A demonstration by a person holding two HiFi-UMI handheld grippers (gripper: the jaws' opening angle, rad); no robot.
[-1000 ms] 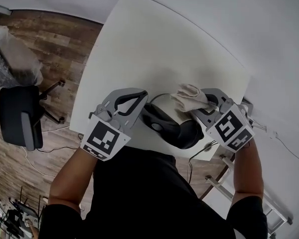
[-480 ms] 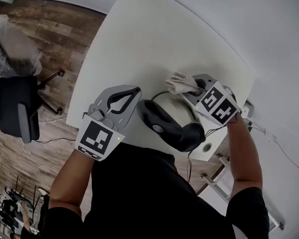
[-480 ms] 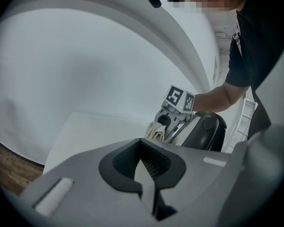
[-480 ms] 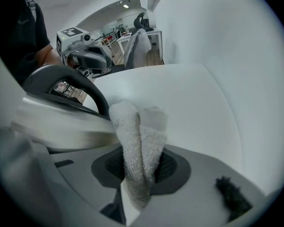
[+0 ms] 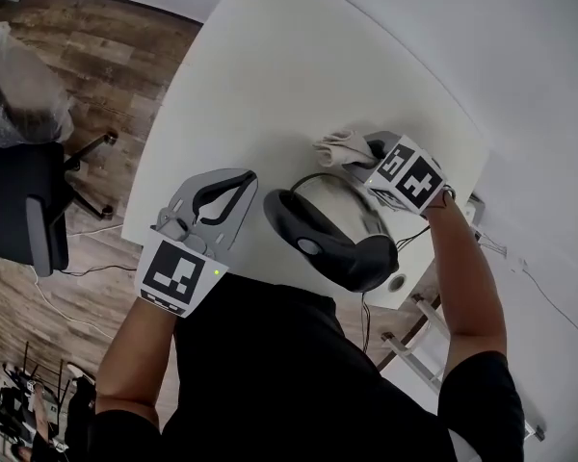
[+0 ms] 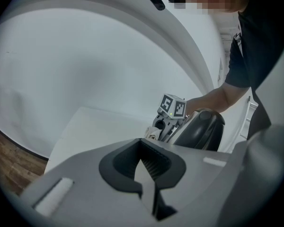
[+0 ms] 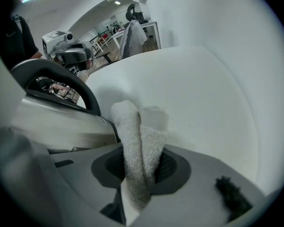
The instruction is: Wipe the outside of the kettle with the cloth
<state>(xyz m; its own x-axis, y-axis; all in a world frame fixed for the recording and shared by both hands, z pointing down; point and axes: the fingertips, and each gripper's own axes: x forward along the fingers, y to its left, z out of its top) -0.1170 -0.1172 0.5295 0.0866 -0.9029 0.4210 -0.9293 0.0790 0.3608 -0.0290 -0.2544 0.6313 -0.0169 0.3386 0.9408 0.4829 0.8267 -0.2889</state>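
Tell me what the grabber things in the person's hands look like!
The left claw and right claw are grey plastic with black ribbed pads inside. Each carries a white cube printed with black square markers; the left one shows a tiny green light. The person wears a black short-sleeved shirt.

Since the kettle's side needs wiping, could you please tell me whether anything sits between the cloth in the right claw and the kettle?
Nothing visible does. The right claw is shut on the cloth, which stands right beside the kettle; only bare table lies beyond them.
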